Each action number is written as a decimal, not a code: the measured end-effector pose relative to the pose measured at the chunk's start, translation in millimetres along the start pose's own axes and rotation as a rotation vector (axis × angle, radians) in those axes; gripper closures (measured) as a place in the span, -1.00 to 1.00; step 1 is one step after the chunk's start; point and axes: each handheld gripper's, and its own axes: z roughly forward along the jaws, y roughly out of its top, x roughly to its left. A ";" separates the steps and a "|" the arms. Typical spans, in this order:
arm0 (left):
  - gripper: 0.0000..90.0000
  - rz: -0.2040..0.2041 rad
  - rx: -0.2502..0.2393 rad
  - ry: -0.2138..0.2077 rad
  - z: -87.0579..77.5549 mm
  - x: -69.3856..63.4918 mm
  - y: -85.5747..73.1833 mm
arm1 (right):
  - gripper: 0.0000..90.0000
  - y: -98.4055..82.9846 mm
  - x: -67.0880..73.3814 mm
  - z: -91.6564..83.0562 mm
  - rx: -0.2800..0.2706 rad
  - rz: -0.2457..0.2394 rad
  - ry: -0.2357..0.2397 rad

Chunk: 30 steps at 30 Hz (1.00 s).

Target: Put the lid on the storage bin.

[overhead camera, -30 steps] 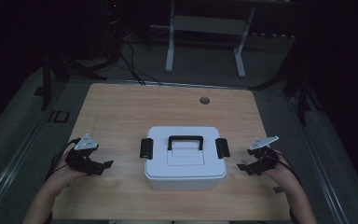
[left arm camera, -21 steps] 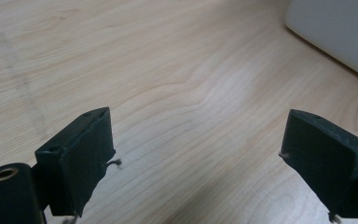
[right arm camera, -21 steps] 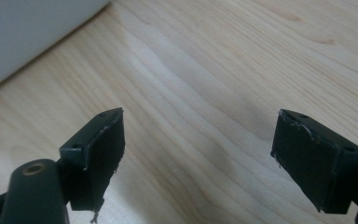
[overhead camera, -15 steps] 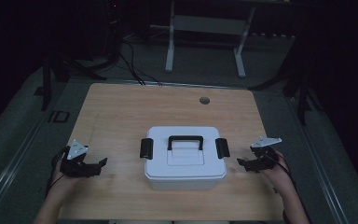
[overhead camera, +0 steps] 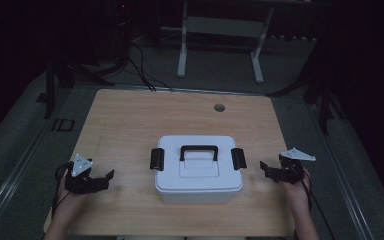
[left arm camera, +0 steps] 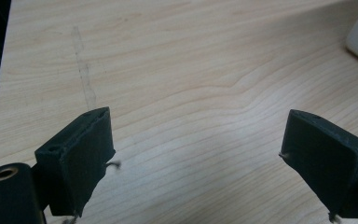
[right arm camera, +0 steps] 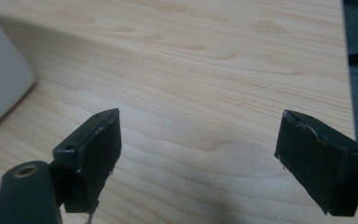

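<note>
High view: white plastic lidded box with black handle and side latches [overhead camera: 198, 170] mid-table, between left gripper [overhead camera: 101, 181] and right gripper [overhead camera: 268, 170]. Both jaws wide apart, empty. Likely approach step; next, reach latches.

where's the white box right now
In the high view the white box sits on the wooden table near its front edge, midway between the left claw and right claw, touching neither.

Dim high view, surroundings nearly black, table [overhead camera: 130, 120] softly lit — gripper views brighter, slightly soft, perhaps motion blur
</note>
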 end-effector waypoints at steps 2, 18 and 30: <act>-0.79 -0.023 -0.028 0.014 -1.5 -0.8 -1.2 | -0.69 -2.8 0.3 -2.1 -0.023 0.021 -0.011; -0.80 -0.078 -0.110 0.148 -13.6 -9.0 -15.8 | -0.72 -27.9 0.4 -9.9 -0.119 0.156 -0.112; -0.79 -0.120 -0.175 0.263 -20.8 -10.4 -23.8 | -0.71 -33.9 12.3 -5.4 -0.124 0.079 -0.170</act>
